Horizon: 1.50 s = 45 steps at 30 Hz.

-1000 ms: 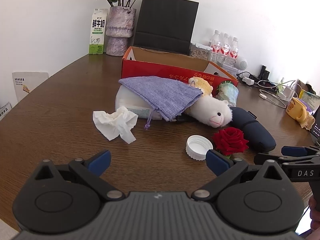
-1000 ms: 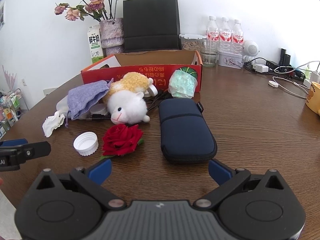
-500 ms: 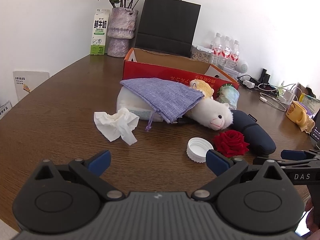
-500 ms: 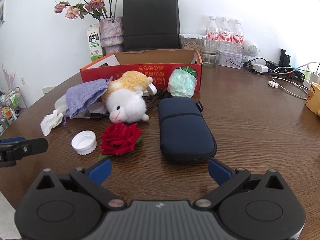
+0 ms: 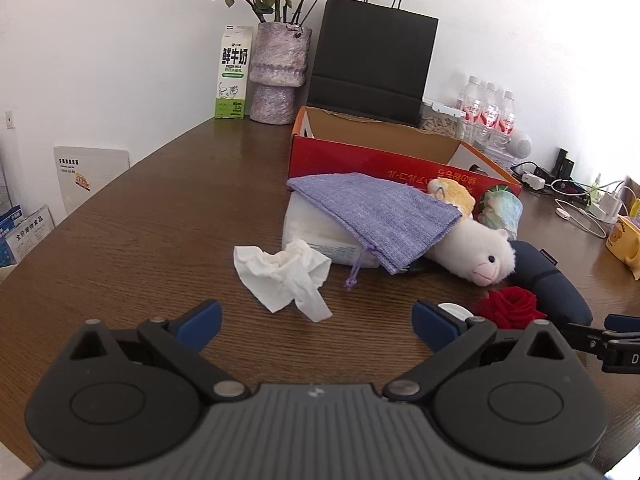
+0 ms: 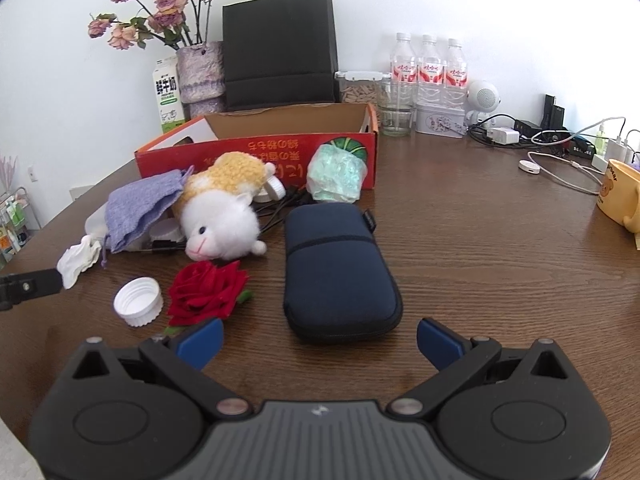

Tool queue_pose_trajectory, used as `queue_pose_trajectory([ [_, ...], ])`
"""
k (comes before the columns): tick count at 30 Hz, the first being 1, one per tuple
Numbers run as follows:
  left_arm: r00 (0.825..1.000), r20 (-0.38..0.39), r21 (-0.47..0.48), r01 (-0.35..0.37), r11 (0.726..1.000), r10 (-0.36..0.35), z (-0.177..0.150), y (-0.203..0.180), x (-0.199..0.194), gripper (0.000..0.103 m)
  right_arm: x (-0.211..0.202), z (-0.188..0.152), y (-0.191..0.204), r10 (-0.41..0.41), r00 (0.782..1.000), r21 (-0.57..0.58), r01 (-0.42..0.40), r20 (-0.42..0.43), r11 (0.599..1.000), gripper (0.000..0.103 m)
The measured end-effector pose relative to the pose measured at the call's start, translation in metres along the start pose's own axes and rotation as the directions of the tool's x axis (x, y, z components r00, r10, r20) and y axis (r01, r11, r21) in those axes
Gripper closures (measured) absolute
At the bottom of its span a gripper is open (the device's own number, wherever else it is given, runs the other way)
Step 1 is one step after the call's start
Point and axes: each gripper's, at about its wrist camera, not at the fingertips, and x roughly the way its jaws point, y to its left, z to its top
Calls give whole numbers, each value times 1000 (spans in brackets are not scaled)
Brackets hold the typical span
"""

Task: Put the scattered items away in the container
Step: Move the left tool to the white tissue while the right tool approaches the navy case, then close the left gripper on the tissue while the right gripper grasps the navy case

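An open red cardboard box (image 5: 384, 160) (image 6: 256, 152) stands behind the scattered items. In front of it lie a crumpled white tissue (image 5: 284, 276) (image 6: 78, 260), a purple pouch (image 5: 376, 216) (image 6: 140, 208) on a white packet (image 5: 316, 228), a plush sheep (image 5: 476, 254) (image 6: 220, 216), a red rose (image 5: 510, 306) (image 6: 206, 292), a white cap (image 6: 138, 302), a navy case (image 6: 338, 272) (image 5: 548, 280) and a green wrapped bundle (image 6: 336, 176). My left gripper (image 5: 316, 322) is open, just short of the tissue. My right gripper (image 6: 320, 340) is open at the case's near end.
A milk carton (image 5: 234, 74), a vase of dried flowers (image 5: 280, 72), a black paper bag (image 5: 372, 56), water bottles (image 6: 428, 68), chargers and cables (image 6: 552, 148) and a yellow mug (image 6: 620, 196) stand along the back and right of the brown table (image 5: 160, 220).
My left gripper has moved left toward the tissue, now centred ahead of it. My right gripper has edged forward toward the case. Both stay open.
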Motion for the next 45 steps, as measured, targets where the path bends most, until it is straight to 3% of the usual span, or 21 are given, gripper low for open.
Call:
queue_pose_trajectory([
  [7,998,-27,3,-58,998,58,7,12,20,0,18,13,-5,-48,999,-32,48,0,998,0],
  [15,990,-82,-5,-111,994,110,17,22,46,0,50,25,-6,-58,997,-63,55,-54,996,0],
  [21,986,-109,9,-123,992,124,19,25,62,0,65,27,-11,-52,995,-23,50,-81,998,0],
  [28,981,-108,63,-158,985,164,20,16,74,0,70,26,-18,-62,997,-16,61,-44,998,0],
  [39,981,-105,63,-155,986,161,22,15,78,0,71,29,-18,-49,997,-31,47,-51,998,0],
  [41,982,-100,62,-156,986,161,22,15,77,0,71,29,-18,-44,998,-36,43,-51,998,5],
  [42,982,-97,63,-157,985,163,21,15,77,1,70,29,-18,-36,998,-40,35,-44,999,8],
  [45,985,-73,61,-154,986,159,22,14,73,22,68,30,-16,-18,999,-48,17,-35,999,21],
])
